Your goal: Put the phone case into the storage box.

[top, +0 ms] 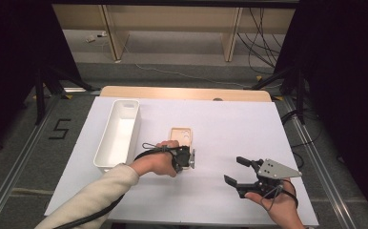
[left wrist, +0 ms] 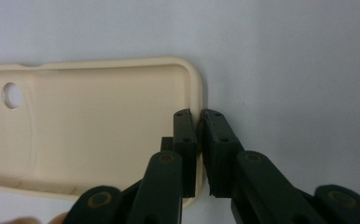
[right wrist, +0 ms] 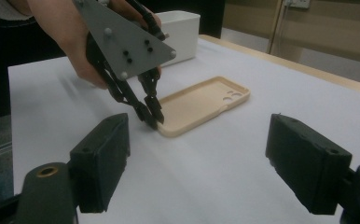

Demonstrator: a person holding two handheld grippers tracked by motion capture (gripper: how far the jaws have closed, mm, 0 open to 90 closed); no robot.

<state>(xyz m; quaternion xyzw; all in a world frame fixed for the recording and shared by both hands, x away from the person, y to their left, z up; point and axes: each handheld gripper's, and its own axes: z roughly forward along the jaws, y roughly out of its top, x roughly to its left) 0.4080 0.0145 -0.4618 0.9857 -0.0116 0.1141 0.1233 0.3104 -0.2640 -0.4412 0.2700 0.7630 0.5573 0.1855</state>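
The long white plastic bin (top: 117, 133) stands empty on the white worktop (top: 220, 191). The left gripper (left wrist: 199, 140) is clamped on the rim of the beige phone case (left wrist: 89, 126); the right gripper (right wrist: 197, 158) gapes apart.

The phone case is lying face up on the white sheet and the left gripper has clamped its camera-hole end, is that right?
Not quite. The left gripper has clamped the phone case at the plain end, opposite the camera holes; the left gripper view shows the jaws pinching that end's rim, with the holes far off. The case does lie open side up on the white sheet.
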